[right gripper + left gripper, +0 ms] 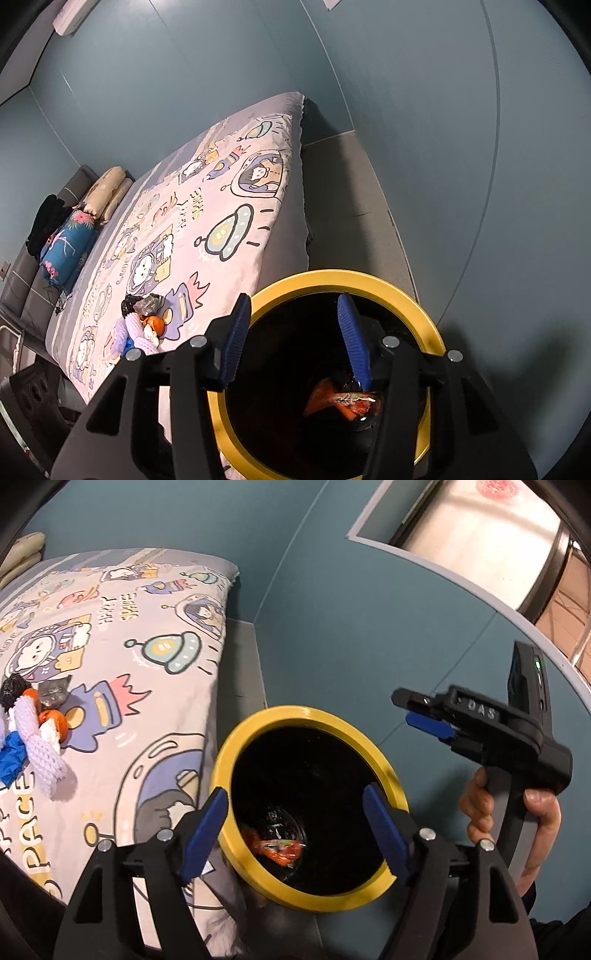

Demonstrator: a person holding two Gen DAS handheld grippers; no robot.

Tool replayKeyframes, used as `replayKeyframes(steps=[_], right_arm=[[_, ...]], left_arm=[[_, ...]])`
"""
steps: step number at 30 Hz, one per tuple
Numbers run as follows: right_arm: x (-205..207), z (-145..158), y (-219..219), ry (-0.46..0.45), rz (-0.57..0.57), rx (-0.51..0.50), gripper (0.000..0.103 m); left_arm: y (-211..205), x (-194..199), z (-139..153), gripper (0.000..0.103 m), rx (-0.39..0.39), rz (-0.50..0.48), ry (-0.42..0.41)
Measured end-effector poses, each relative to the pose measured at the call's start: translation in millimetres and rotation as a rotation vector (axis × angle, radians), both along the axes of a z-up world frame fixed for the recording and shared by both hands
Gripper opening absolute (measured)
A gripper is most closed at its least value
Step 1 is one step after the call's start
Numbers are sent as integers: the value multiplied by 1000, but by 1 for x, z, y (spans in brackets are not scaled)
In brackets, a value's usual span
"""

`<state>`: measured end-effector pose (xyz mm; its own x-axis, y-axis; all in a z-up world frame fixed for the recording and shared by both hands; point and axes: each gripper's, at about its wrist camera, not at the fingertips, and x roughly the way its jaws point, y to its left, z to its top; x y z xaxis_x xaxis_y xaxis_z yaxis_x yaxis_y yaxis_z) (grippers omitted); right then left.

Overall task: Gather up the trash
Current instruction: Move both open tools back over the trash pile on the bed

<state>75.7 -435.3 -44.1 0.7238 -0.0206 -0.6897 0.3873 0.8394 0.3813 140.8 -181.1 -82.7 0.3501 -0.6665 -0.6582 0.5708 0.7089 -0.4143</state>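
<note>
Trash already collected, an orange snack wrapper [341,400], lies at the bottom of the black bin with the yellow rim [424,306], low in the right wrist frame; the left wrist view shows it too, low centre. More trash sits in a small pile [33,723] at the left edge of the left wrist frame, on the cartoon space bedsheet [122,635]: a white foam net, orange peel, blue and black scraps. Your left gripper [295,834] hangs over the bin mouth, fingers spread and holding nothing. Your right gripper [295,339] is also above the bin, fingers apart and empty. Folded pillows [107,192] lie at the bed's far end, left of frame.
</note>
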Motion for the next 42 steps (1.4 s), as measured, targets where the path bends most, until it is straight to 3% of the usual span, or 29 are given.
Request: replayKeyframes(steps=[6, 9, 23, 34, 42], right_arm=[[-1, 9, 7, -39, 27, -9, 47], [-1, 17, 16, -69, 51, -26, 52], [32, 43, 93, -163, 244, -91, 60], [58, 38, 141, -222, 364, -101, 63], [82, 21, 181, -200, 445, -125, 63]], left_arm=[[23, 9, 15, 74, -9, 71, -41], [39, 13, 27, 77, -8, 120, -79], [125, 33, 60, 89, 11, 344, -210], [191, 61, 58, 91, 73, 525, -231], [219, 86, 38, 92, 111, 599, -196]])
